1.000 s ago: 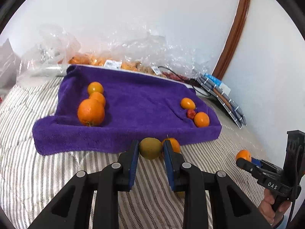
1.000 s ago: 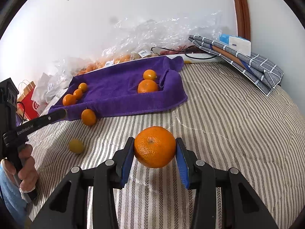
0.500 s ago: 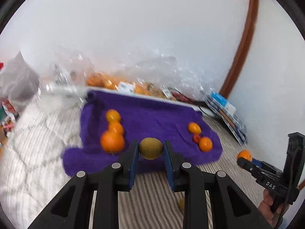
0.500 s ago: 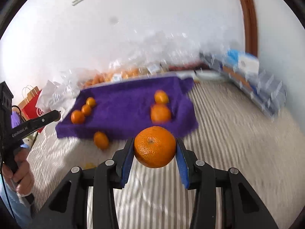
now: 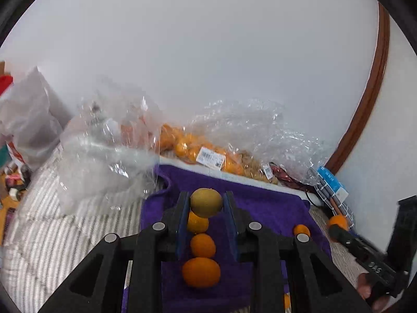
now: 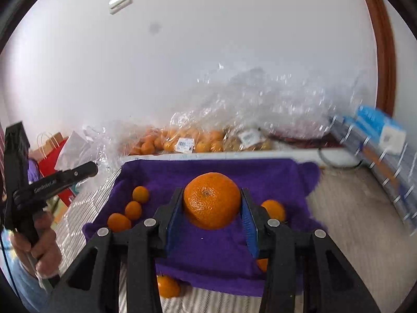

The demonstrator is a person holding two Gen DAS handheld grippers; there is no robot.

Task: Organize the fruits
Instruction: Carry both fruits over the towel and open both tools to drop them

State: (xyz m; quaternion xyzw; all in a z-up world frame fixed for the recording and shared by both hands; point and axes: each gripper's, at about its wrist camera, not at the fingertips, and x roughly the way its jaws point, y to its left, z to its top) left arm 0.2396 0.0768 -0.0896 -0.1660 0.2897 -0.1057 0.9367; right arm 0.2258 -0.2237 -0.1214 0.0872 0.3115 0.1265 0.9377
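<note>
A: Where the striped bedding (image 5: 52, 224) fills the left of the left wrist view, what lies past it?
B: Clear plastic bags (image 5: 109, 146), then a purple towel (image 5: 260, 208) spread on the bed. Behind the towel, against the wall, a bag of small oranges (image 5: 198, 146) bears a white label.

A: What does the left gripper (image 5: 206, 203) hold?
B: A greenish-brown fruit (image 5: 206, 203), pinched between its blue pads and held above the towel. Under it, three oranges (image 5: 201, 272) lie in a row on the towel, seen between the fingers.

A: And further right in that view?
B: One small orange (image 5: 301, 230) rests near the towel's right edge. Beyond it the tip of the other gripper shows, with a blurred orange shape at its end.

A: In the right wrist view, what stands at the left?
B: A hand (image 6: 39, 240) grips the left gripper's handle. On the towel's (image 6: 208, 255) left part sit the same three oranges (image 6: 133, 210).

A: State of the right gripper (image 6: 211, 208)?
B: Clamped on a large orange (image 6: 211, 200), held over the towel's middle. Just right of it another orange (image 6: 273, 209) rests on the towel, partly hidden by the finger. One orange (image 6: 168, 286) lies on the bedding, touching the towel's near edge.
</note>
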